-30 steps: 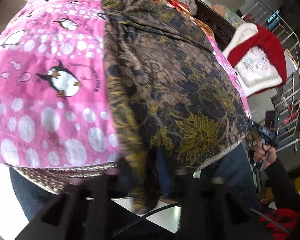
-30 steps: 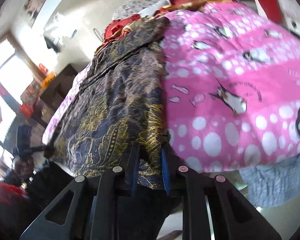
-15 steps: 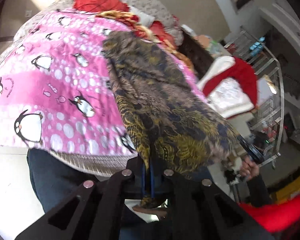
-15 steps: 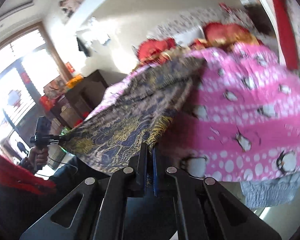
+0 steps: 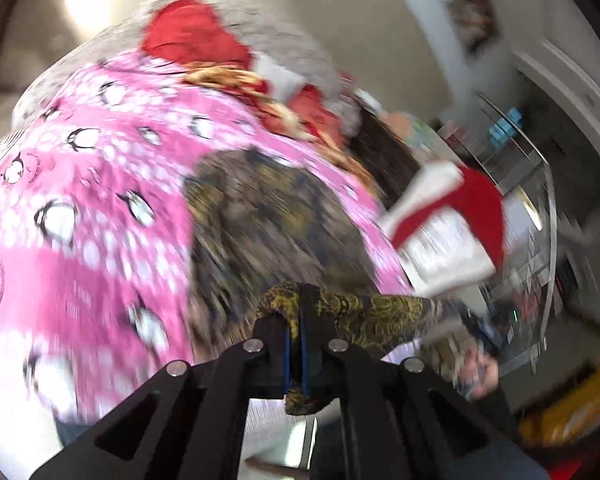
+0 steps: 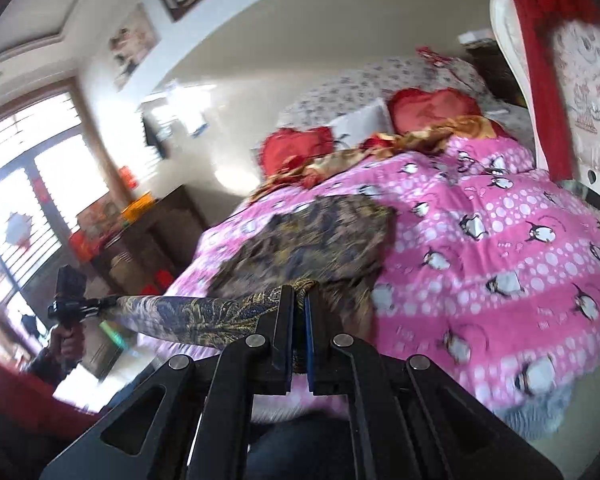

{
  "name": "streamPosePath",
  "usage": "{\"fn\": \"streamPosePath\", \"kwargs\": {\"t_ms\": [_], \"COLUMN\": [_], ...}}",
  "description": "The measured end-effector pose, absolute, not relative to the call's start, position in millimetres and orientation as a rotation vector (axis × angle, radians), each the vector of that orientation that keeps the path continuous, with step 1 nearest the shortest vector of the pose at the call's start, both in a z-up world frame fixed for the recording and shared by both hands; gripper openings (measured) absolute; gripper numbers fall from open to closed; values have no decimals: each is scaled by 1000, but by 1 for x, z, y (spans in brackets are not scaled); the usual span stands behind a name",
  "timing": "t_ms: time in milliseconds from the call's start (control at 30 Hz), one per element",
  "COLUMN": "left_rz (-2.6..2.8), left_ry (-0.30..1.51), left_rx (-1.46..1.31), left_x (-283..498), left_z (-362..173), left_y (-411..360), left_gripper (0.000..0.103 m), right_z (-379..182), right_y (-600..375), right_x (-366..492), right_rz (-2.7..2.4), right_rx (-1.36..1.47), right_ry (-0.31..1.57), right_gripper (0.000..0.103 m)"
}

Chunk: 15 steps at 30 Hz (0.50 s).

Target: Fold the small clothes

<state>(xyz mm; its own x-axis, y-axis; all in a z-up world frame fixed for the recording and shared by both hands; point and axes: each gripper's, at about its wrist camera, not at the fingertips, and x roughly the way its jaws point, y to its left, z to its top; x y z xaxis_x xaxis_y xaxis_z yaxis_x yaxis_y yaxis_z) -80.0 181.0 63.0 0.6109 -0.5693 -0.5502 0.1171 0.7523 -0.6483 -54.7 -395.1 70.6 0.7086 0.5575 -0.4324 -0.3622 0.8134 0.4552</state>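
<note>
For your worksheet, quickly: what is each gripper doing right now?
Left gripper: shut on the patterned garment.
Right gripper: shut on the same garment's near edge.

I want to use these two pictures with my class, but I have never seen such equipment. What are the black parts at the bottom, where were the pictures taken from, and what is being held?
A person holds a black two-finger gripper in each hand, each carrying a wide-angle camera. One picture looks along the left gripper, the other along the right gripper. Both are shut on the near edge of a dark brown-and-gold patterned garment, stretching it between them. Its far part lies on a pink penguin-print blanket covering a bed with red cushions.
</note>
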Motion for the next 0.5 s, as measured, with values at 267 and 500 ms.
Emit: {"fn": "streamPosePath", "kwargs": {"t_ms": [267, 500], "left_rz": [-257, -197], "left_ry": [970, 970], "left_rx": [-613, -515], "left_x": [77, 144], "left_z": [19, 5], "left_y": [193, 187], "left_gripper": [4, 4], "right_z": [54, 28], "right_y": [-354, -335], "right_x": [116, 196], "right_rz": [338, 257], "right_rx": [345, 291], "right_ry": [715, 800], "right_gripper": [12, 12]}}
